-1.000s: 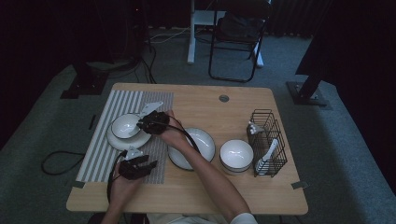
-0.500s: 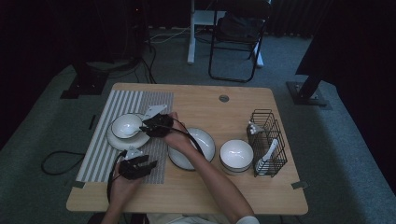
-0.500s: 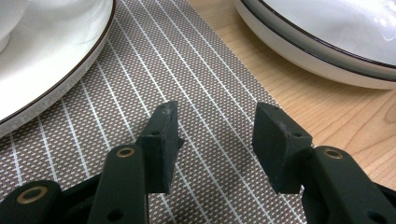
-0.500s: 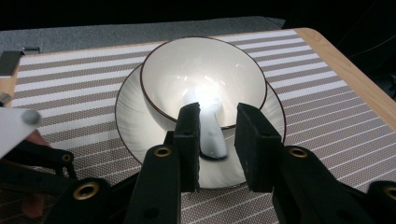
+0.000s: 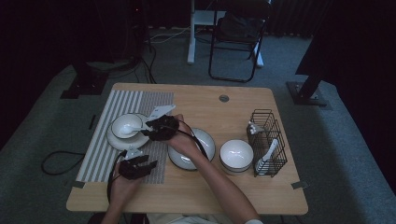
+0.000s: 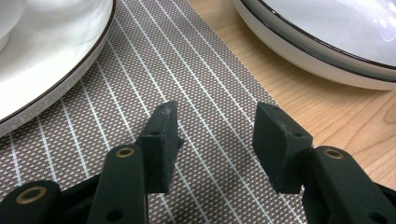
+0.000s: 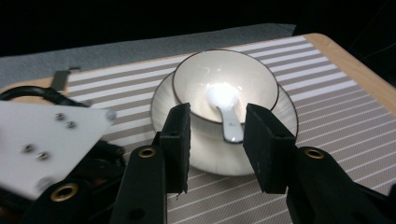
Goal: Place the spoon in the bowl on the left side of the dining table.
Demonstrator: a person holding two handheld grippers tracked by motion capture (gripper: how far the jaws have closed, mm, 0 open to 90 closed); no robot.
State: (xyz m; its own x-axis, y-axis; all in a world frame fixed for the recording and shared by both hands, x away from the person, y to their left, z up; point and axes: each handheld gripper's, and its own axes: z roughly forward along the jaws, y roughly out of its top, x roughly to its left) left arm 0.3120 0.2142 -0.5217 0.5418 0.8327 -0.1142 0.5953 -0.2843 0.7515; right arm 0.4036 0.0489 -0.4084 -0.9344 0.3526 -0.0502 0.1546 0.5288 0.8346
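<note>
A white spoon point(image 7: 224, 105) lies in a dark-rimmed white bowl point(image 7: 252, 79), its handle over the near rim. The bowl point(image 5: 126, 125) stands on a plate point(image 5: 116, 140) on the striped placemat point(image 5: 100, 154). My right gripper point(image 5: 147, 132) hovers just right of the bowl. Its jaws have just been opening, and they stand apart on either side of the spoon's handle without touching it point(image 7: 217, 111). My left gripper point(image 5: 141, 161) sits lower on the mat, open over bare mat point(image 6: 217, 112).
A deep plate point(image 5: 205, 142) lies under my right forearm, with a second bowl point(image 5: 236, 154) to its right. A black wire rack point(image 5: 267, 140) holding white spoons stands near the table's right edge. A folding chair point(image 5: 236, 37) is beyond the table.
My right gripper has drawn back a little to the right, away from the bowl, leaving the spoon in it. The left gripper has stayed put.
</note>
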